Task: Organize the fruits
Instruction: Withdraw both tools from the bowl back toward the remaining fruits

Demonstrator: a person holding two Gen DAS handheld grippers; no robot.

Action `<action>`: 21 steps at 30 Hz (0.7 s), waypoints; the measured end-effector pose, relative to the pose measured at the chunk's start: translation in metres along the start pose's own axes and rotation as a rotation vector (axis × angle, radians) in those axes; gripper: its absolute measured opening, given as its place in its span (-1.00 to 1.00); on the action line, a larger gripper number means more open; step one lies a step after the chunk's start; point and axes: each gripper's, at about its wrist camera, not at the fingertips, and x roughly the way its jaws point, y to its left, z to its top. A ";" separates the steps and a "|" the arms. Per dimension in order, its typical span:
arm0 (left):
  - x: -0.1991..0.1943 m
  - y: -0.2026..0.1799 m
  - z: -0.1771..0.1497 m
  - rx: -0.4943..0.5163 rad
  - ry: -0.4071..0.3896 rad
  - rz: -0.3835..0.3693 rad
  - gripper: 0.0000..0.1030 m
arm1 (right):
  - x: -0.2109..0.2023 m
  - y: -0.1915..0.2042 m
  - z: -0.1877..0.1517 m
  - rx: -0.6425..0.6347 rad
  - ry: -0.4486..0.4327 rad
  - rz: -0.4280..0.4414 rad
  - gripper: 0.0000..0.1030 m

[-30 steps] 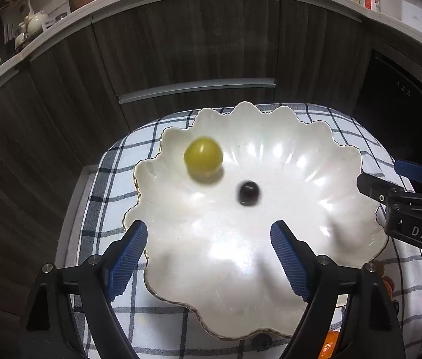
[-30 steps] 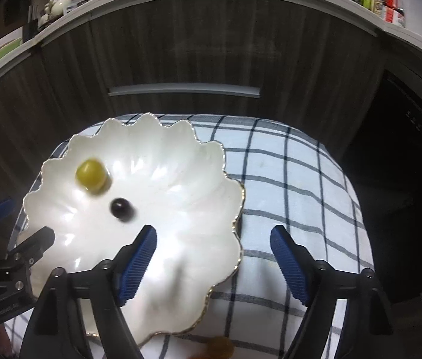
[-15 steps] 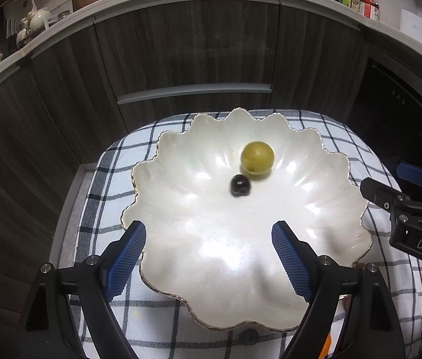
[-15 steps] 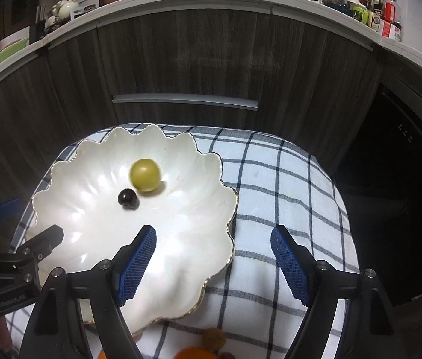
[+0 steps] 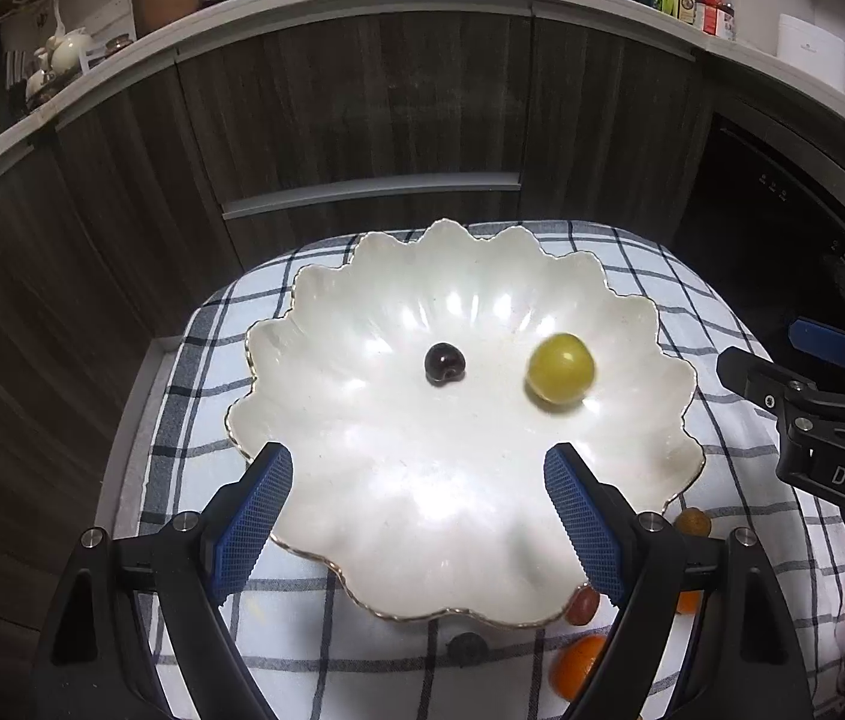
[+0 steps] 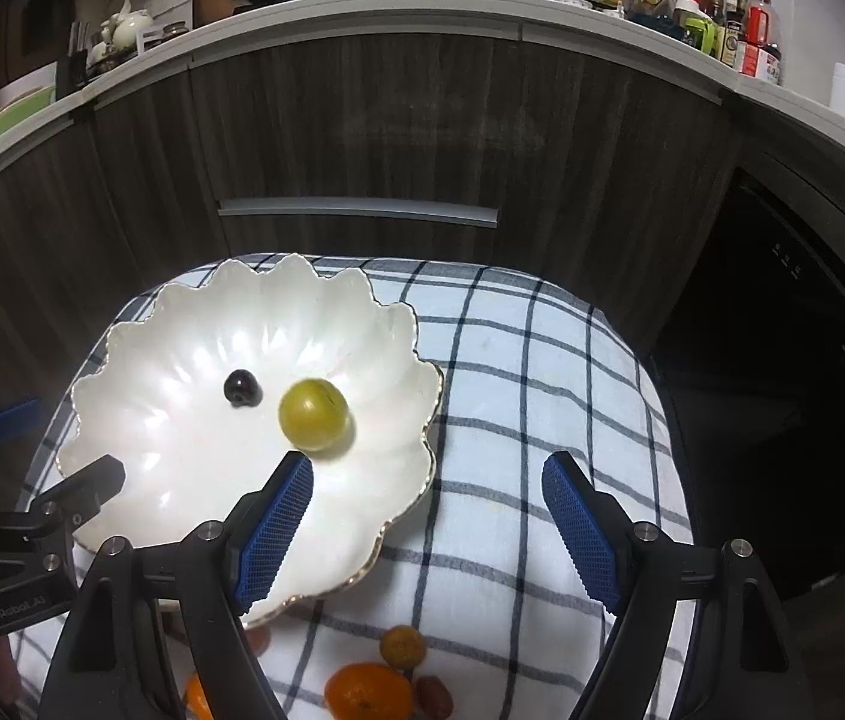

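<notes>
On the checked cloth [image 6: 518, 372], the scalloped white bowl [image 5: 362, 300] is holding only a green fruit [image 5: 560, 367] and a dark cherry [image 5: 444, 362]; judging by that, sorting is barely beginning, with an orange [image 6: 368, 690] and smaller fruits [image 6: 402, 647] lying outside its near rim. Left gripper [image 5: 416, 516] and right gripper [image 6: 427, 525] are hovering wide open, gripping nothing. Bare cloth right of the bowl is offering room, though it is ending close to the dark cabinets [image 6: 362, 138].

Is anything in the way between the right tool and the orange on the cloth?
Nothing visible is. The right tool is open and empty above the checked cloth, and the orange lies on bare cloth just below it, beside smaller fruits. The white bowl sits off to the left, not between them.
</notes>
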 end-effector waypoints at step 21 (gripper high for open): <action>-0.020 -0.017 -0.023 0.007 -0.020 -0.026 0.68 | -0.018 -0.015 -0.027 0.038 0.000 0.007 0.55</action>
